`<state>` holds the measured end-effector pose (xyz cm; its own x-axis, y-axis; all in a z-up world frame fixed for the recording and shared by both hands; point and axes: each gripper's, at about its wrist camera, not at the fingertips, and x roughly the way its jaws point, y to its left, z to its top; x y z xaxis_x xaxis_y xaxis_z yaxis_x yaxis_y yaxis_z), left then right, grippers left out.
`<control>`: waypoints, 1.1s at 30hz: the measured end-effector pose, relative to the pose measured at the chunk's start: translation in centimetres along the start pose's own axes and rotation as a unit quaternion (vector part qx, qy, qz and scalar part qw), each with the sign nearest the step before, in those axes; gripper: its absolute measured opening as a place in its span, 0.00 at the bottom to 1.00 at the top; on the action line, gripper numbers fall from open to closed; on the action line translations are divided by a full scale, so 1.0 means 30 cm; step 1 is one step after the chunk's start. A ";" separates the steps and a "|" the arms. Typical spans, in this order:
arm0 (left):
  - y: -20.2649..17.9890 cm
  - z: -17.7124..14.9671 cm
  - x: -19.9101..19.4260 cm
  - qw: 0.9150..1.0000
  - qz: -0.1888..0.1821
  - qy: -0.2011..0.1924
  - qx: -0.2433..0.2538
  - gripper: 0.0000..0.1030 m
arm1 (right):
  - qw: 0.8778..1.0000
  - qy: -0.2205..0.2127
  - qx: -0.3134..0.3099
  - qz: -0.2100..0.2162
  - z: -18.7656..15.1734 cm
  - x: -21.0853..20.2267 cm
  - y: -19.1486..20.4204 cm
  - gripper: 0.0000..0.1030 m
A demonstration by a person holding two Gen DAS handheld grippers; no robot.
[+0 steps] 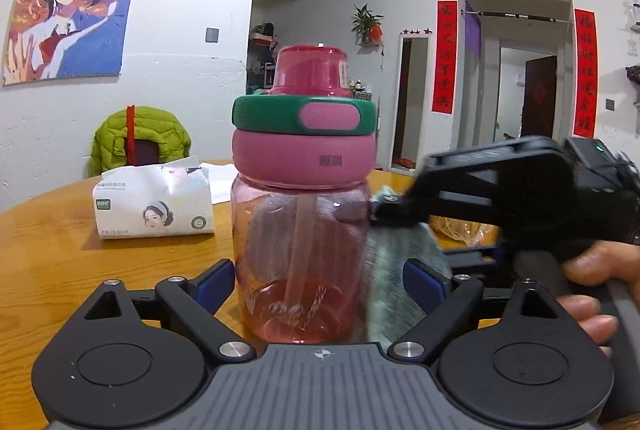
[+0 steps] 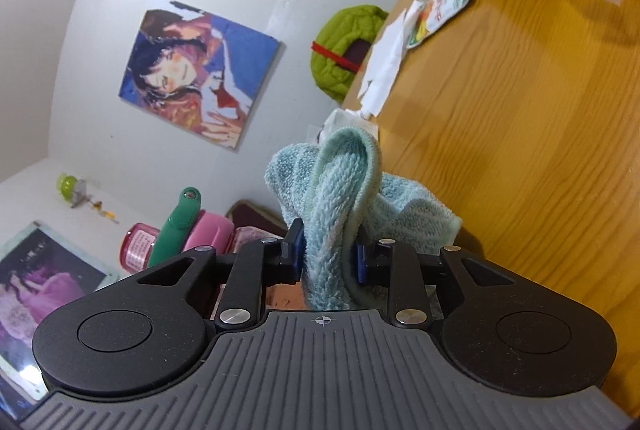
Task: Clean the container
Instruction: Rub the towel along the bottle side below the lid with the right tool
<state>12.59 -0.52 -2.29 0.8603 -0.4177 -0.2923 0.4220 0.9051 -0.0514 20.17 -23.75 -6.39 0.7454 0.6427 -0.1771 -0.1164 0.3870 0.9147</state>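
The left gripper (image 1: 320,280) is standing with its jaws partly apart around the lower body of the pink bottle (image 1: 301,230). Its left blue pad (image 1: 216,284) is lying against the bottle's wall, while the right one is sitting clear of it, with blurred cloth showing in the gap, so the bottle is sitting between the jaws rather than being squeezed. The bottle is standing upright on the wooden table (image 1: 80,262), near its front edge, with its pink and green lid on and a straw running down inside.

The right gripper (image 2: 326,250) is clamping a light blue towel (image 2: 340,189): its jaws are nearly together, and a folded loop of terry is bulging out above the pads. In the left wrist view this gripper's black fingers are reaching in from the right and touching the bottle's side at mid-height, with the towel hanging below them beside the bottle. A hand (image 1: 592,294) is wrapping the handle at the right edge.

A tissue pack (image 1: 154,207) is lying farther back on the table, left of the bottle.
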 end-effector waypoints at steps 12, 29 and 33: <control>0.005 -0.005 0.011 1.000 0.001 0.006 0.002 0.75 | 0.999 -0.002 -0.021 -0.028 -0.013 -0.016 0.009 0.25; 0.008 -0.003 0.016 1.000 -0.002 0.004 0.003 0.71 | 0.999 0.020 0.046 -0.012 -0.003 0.022 -0.061 0.24; 0.007 -0.003 0.015 1.000 -0.002 0.004 0.003 0.71 | 0.995 -0.020 0.047 0.086 0.013 -0.033 -0.052 0.24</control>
<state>13.04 -0.49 -2.52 0.8560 -0.4206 -0.3005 0.4275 0.9029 -0.0461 19.87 -25.24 -7.49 0.7451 0.6669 -0.0013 -0.1845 0.2080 0.9606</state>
